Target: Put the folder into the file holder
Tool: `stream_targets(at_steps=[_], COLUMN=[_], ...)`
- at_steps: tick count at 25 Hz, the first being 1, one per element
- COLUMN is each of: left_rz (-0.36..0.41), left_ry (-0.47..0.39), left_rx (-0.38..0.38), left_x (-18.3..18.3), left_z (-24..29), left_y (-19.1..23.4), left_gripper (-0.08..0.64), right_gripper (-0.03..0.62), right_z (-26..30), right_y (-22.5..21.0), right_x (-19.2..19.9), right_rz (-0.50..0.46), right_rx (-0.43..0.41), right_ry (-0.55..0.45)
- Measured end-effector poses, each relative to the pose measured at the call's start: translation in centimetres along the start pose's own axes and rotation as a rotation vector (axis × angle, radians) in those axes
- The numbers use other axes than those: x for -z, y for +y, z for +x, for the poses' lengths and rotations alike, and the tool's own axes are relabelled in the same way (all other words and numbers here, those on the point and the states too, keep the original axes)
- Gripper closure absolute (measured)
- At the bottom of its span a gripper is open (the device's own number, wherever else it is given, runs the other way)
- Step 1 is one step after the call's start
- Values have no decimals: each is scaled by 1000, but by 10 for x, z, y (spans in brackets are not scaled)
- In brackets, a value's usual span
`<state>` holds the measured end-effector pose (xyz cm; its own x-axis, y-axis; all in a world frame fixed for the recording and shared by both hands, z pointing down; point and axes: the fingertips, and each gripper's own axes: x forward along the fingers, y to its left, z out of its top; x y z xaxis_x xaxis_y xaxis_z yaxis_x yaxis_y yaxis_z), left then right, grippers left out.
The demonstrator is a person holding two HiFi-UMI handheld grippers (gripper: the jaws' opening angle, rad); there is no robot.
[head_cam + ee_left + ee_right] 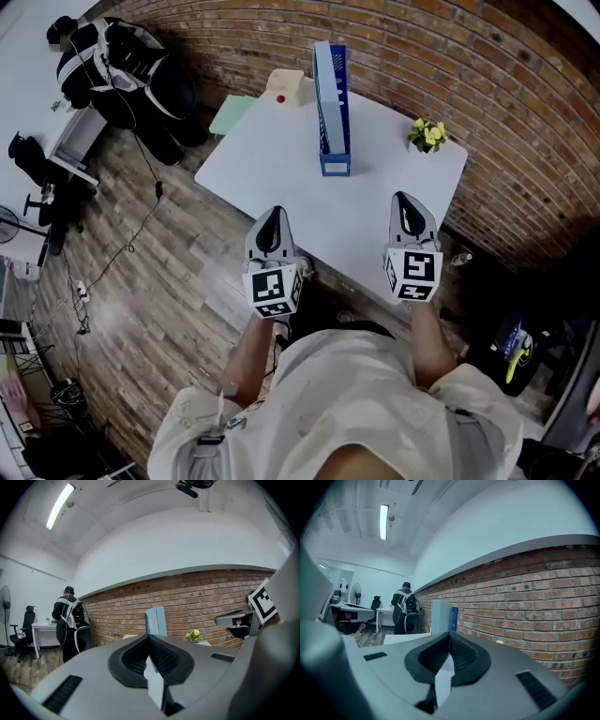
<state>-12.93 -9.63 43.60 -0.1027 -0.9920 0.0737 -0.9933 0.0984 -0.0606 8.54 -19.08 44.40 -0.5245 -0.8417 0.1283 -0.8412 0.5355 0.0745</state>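
Brick wall (pixel 469 84) backs the white counter (pixel 281 187), and on the counter's far half the blue file holder (pixel 335 167) stands upright, its low front lip facing me. A pale slab stands on edge inside it along its left wall in the head view. I take that to be the folder (pixel 321 89), already in the holder, though I can't cleanly separate it from the holder's own side.

Left of the holder, near the counter's back corner, sits a beige box (pixel 286 86) with a small red thing (pixel 280 97) beside it. Just off that corner is a flat pale-green piece (pixel 230 114). To the right, near the far edge, is a small pot of yellow flowers (pixel 428 134).

On my side, both tools hang over the counter's near edge, well apart from the holder. The left gripper (pixel 274 217) points level toward the wall. In its own view the fingers (pixel 164 656) are clenched together with nothing between them. The right gripper (pixel 406 204) sits parallel to it. Its fingers (pixel 461 653) are likewise pressed tight on nothing.

Further out, wooden floor (pixel 159 272) spreads to the left of the counter. A person (pixel 112 66) in a dark jacket with a backpack stands with their back turned at a white desk (pixel 75 141) across the room.
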Motion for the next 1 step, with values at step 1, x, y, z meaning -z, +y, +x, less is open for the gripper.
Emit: stream_targets(at_steps=[1], left_rz=[1], left_ry=[2], left_rx=[-7], left_x=[0], left_z=[-1], left_y=[3], left_gripper=[552], right_gripper=[573], right_z=[1], right_y=[0], right_x=[-1], right_rz=[1], right_rx=[1], right_ry=[0])
